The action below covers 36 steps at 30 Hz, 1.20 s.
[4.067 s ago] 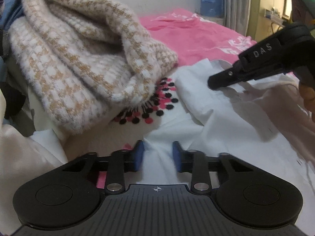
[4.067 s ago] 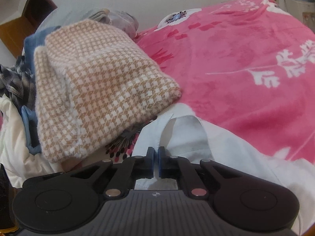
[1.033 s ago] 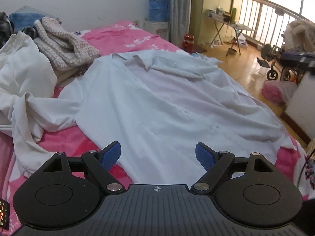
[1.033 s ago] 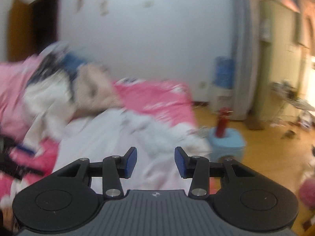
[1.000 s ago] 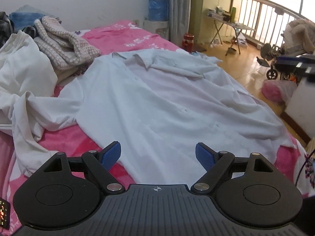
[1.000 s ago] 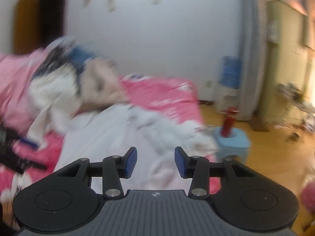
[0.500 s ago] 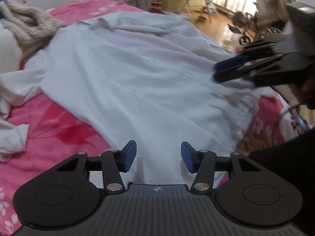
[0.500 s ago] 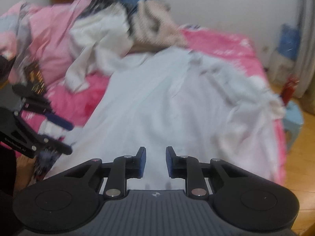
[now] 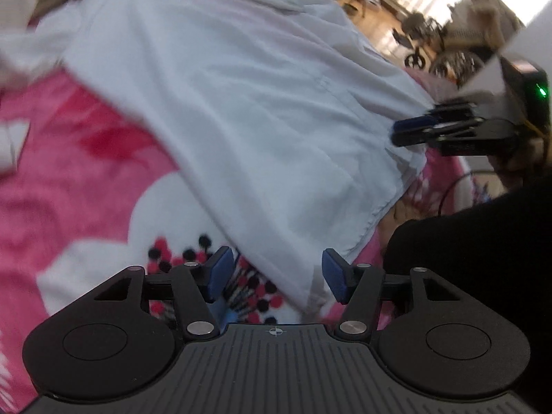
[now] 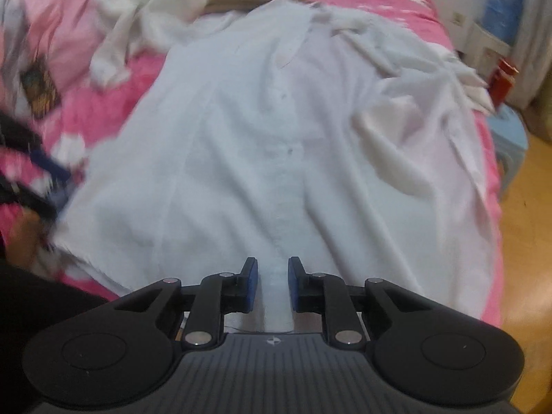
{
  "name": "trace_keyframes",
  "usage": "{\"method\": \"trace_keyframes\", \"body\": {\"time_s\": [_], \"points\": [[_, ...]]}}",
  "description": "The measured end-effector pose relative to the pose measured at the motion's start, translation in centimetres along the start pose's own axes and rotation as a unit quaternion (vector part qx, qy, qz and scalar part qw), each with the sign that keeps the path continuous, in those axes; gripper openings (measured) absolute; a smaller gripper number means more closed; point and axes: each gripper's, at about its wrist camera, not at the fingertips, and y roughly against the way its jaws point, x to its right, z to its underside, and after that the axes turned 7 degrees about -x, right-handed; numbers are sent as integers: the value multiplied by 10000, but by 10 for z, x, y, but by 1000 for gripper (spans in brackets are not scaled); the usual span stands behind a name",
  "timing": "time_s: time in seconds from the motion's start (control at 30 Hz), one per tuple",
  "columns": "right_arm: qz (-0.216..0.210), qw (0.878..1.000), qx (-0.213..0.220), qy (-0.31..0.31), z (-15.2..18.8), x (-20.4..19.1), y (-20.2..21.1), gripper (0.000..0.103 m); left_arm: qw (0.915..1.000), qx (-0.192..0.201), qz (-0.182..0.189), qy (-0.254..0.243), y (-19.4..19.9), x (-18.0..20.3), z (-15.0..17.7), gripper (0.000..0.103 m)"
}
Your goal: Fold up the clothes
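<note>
The white cotton button-front shirt (image 10: 276, 131) lies spread on the pink floral blanket (image 9: 69, 179), its long axis running from six to twelve o'clock ahead of the right hand-held gripper (image 10: 273, 284), whose jaws stand narrowly apart astride the placket at the hem. The left hand-held gripper (image 9: 274, 274), half open and just widened slightly, straddles the hem's left corner, pads clear.

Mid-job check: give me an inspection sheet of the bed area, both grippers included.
Surface: pink bedspread.
Job's things: white shirt spread flat, buttons up.
Clutter: heap of clothes at the far end.
Grippers: left gripper open over the shirt's hem corner, jaws just moving; right gripper open, jaws narrow, astride the button strip at the hem.
Cables: dark cable beside the bed.
Surroundings: blue stool, wooden floor.
</note>
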Motion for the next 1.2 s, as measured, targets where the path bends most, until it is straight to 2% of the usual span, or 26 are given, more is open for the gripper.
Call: {"method": "trace_keyframes", "body": {"time_s": [0.1,0.23,0.33,0.43,0.5,0.6,0.63,0.67,0.7,0.73,0.87,1.03,1.2], "points": [[0,9995,48,-315,-4,14,2,22,9982,-144,370,441,-5,-14,3,58],[-60,9980,-13,-622,-9,29,-3,22,9907,-349,995,861,-18,-27,5,57],[-151,9973,-113,-710,-9,31,-8,23,9853,-540,1106,1183,-30,-35,8,55],[-229,9967,-141,-771,-7,32,-10,24,9816,-520,1240,1353,-32,-39,8,54],[-309,9959,-150,-838,-5,34,-11,25,9793,-517,1318,1449,-33,-42,9,48],[-463,9950,-198,-863,-3,36,-15,26,9756,-564,1399,1593,-37,-45,9,23],[-516,9949,-221,-841,-3,36,-17,24,9747,-588,1413,1628,-38,-46,9,11],[-548,9950,-250,-791,-3,35,-19,20,9743,-619,1415,1637,-39,-46,10,4],[-541,9956,-291,-707,-3,33,-20,17,9743,-649,1424,1620,-39,-45,10,2],[-495,9963,-333,-616,-3,30,-20,8,9743,-679,1430,1600,-40,-44,10,0],[-404,9973,-418,-452,-2,26,-17,1,9785,-855,1250,1402,-36,-40,9,0],[-243,9981,-475,-324,1,27,-15,0,9754,-971,1237,1542,-35,-51,14,0],[-316,9973,-315,-583,-2,35,-11,0,9692,-913,1486,1738,-41,-55,16,0]]}}
